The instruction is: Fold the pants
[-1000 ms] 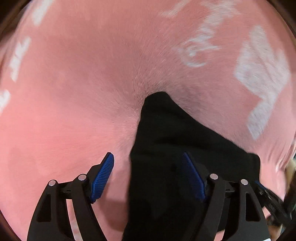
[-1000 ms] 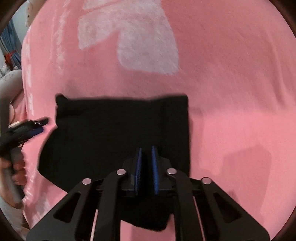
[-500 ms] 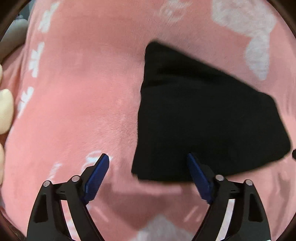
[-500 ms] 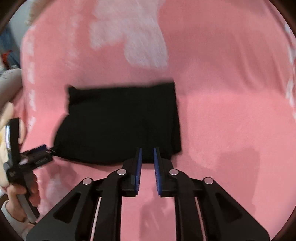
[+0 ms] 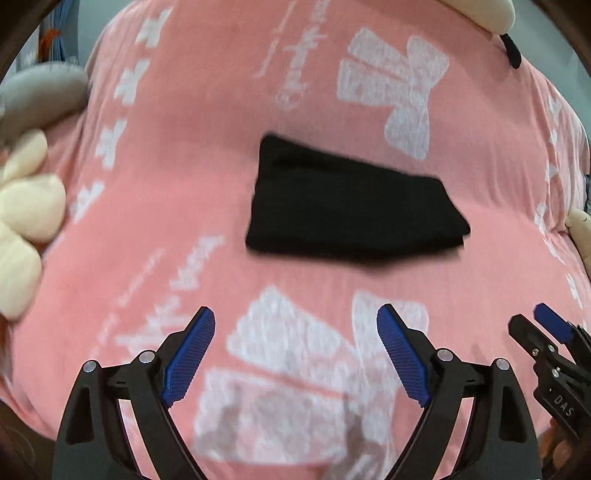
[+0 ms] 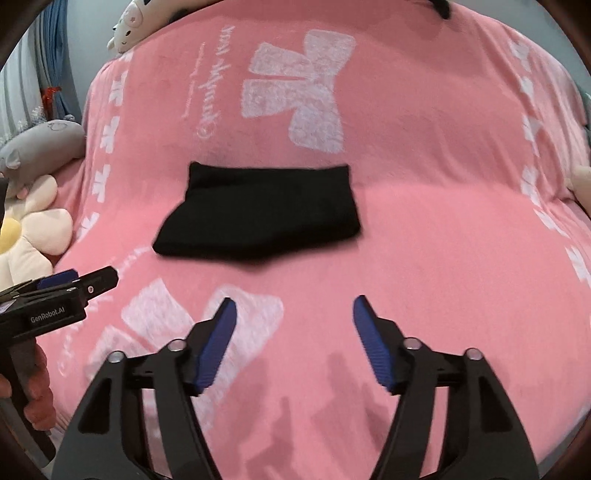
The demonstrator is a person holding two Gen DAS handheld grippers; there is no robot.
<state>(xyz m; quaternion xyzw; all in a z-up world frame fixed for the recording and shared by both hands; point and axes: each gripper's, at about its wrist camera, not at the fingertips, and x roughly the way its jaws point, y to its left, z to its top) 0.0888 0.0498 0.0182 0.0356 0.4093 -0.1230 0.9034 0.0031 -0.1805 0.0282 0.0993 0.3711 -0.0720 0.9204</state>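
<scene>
The black pants lie folded into a compact flat bundle on the pink blanket; they also show in the right wrist view. My left gripper is open and empty, held above the blanket well short of the bundle. My right gripper is open and empty, also drawn back from the bundle. The left gripper shows at the left edge of the right wrist view, and the right gripper at the right edge of the left wrist view.
The pink blanket has white bow prints and lettering. A cream flower-shaped plush and a grey plush lie at the left edge. A white plush sits at the far end.
My right gripper let go of the pants and opened. Both grippers pulled back and up from the bundle, which now lies farther off and fully on the blanket.
</scene>
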